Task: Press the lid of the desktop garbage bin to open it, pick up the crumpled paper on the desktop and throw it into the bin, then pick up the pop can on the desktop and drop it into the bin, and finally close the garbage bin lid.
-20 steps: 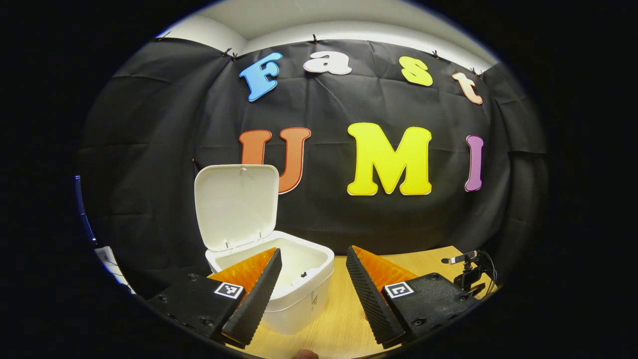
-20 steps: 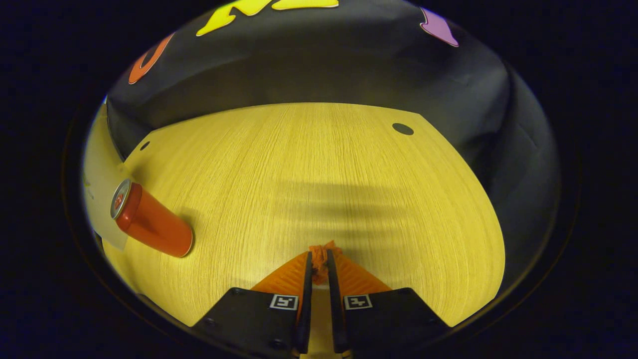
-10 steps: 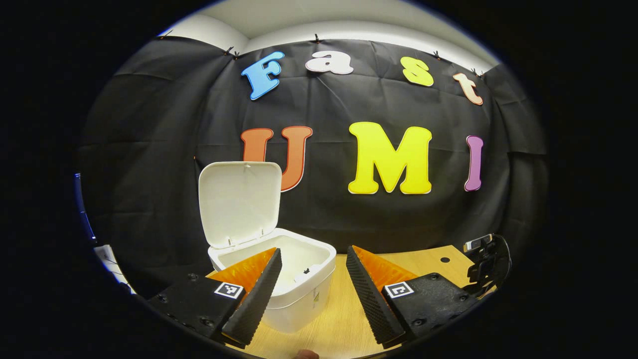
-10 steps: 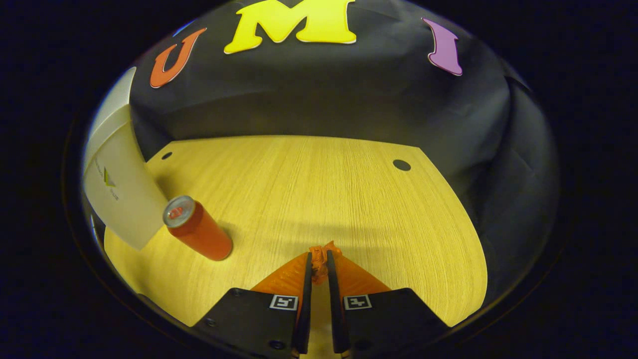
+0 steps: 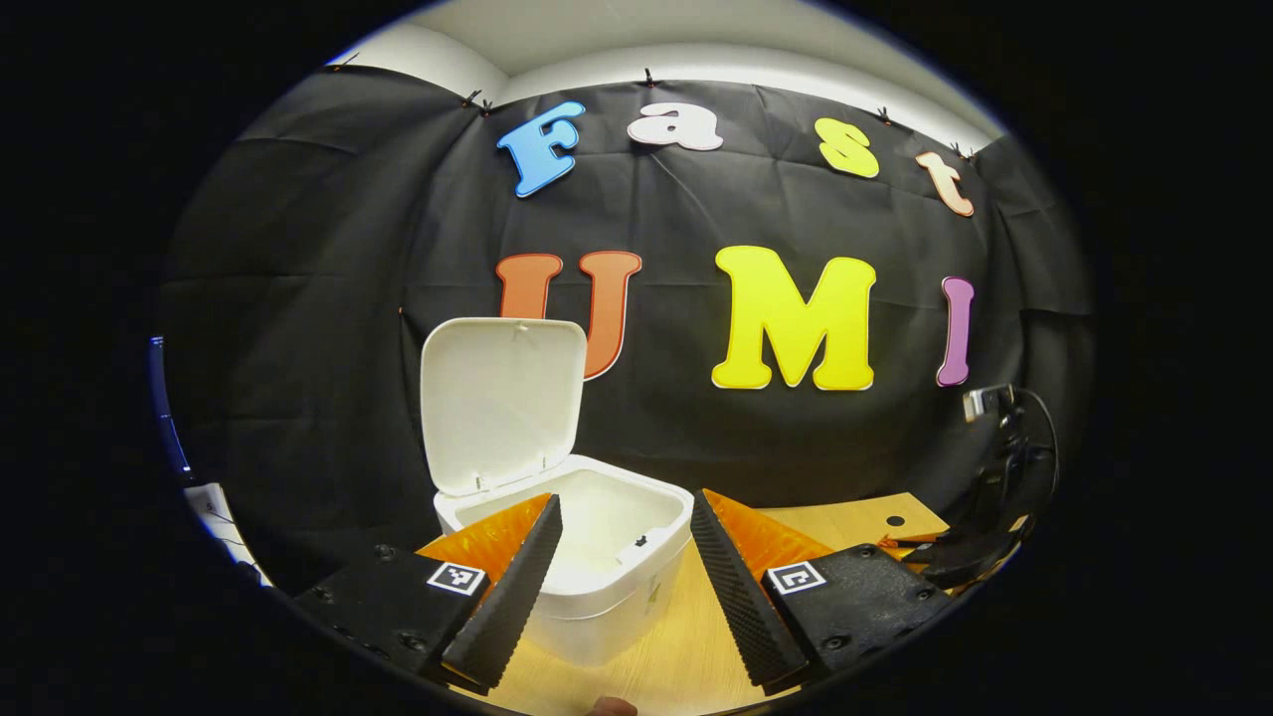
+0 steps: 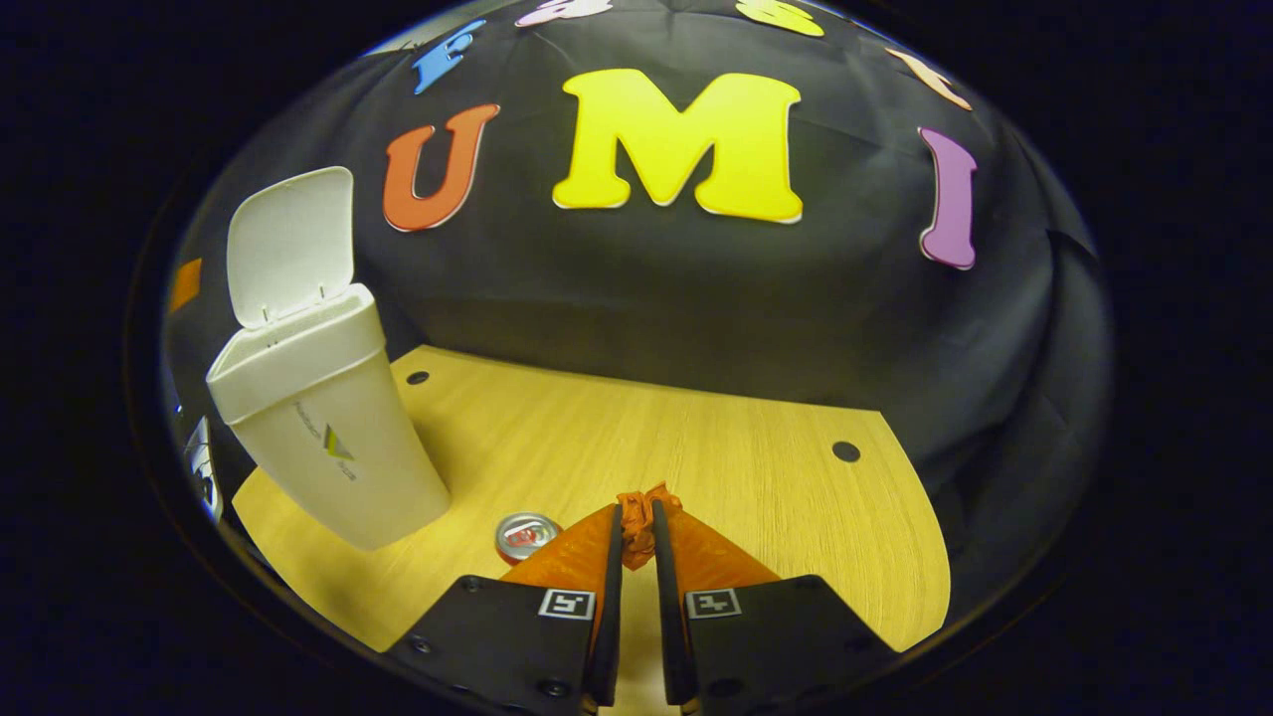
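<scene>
The white bin [image 5: 587, 597] stands on the wooden table with its lid [image 5: 502, 403] tipped up and back, its inside bare white. My left gripper [image 5: 625, 507] hovers open just in front of and above the bin's rim, holding nothing. In the right gripper view the bin [image 6: 328, 447] stands at the left, lid [image 6: 288, 244] raised. My right gripper [image 6: 636, 509] is shut on the crumpled orange paper [image 6: 636, 527], held above the table. The pop can [image 6: 522, 535] stands upright just left of the fingers, only its silver top visible. The right gripper [image 5: 980, 527] appears far right in the left gripper view.
The wooden tabletop [image 6: 716, 467] ends at the black cloth wall behind it. It has round cable holes near its back corners [image 6: 846, 450] [image 6: 418, 378]. Open table surface lies between the bin and the right side.
My right gripper has risen and tilted up with the paper still in it; the can slid from the left to beside its fingers and the bin came into view. The left gripper drifted slightly.
</scene>
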`<action>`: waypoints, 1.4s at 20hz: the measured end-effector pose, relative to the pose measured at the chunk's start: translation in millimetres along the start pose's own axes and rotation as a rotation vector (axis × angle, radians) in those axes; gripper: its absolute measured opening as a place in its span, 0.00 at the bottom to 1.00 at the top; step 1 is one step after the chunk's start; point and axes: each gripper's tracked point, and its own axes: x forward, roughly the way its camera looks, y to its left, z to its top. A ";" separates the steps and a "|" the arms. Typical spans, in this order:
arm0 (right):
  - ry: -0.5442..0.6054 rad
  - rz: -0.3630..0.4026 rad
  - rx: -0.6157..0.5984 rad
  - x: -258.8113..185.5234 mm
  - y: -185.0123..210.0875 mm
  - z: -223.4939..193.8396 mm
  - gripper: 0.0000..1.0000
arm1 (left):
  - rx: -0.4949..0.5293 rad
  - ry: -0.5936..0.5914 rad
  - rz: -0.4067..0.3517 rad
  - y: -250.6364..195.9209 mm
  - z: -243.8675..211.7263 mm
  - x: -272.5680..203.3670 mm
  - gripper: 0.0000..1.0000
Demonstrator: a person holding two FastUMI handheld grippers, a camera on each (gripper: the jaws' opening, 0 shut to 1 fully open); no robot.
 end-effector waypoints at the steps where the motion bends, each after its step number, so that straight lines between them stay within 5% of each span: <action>1: -0.025 0.016 -0.013 -2.0 12.0 12.6 0.18 | 0.003 -0.003 -0.002 3.0 0.8 0.2 0.87; 15: -0.219 0.268 -0.086 -9.5 193.2 114.2 0.18 | 0.015 -0.047 0.015 74.1 15.3 -1.4 0.88; 22: -0.222 0.417 -0.119 -0.7 266.6 121.6 0.18 | 0.015 -0.059 0.053 100.8 19.3 -3.5 0.87; 28: -0.200 0.476 -0.117 5.1 291.0 116.6 0.28 | 0.012 -0.053 0.079 110.1 17.9 -1.7 0.87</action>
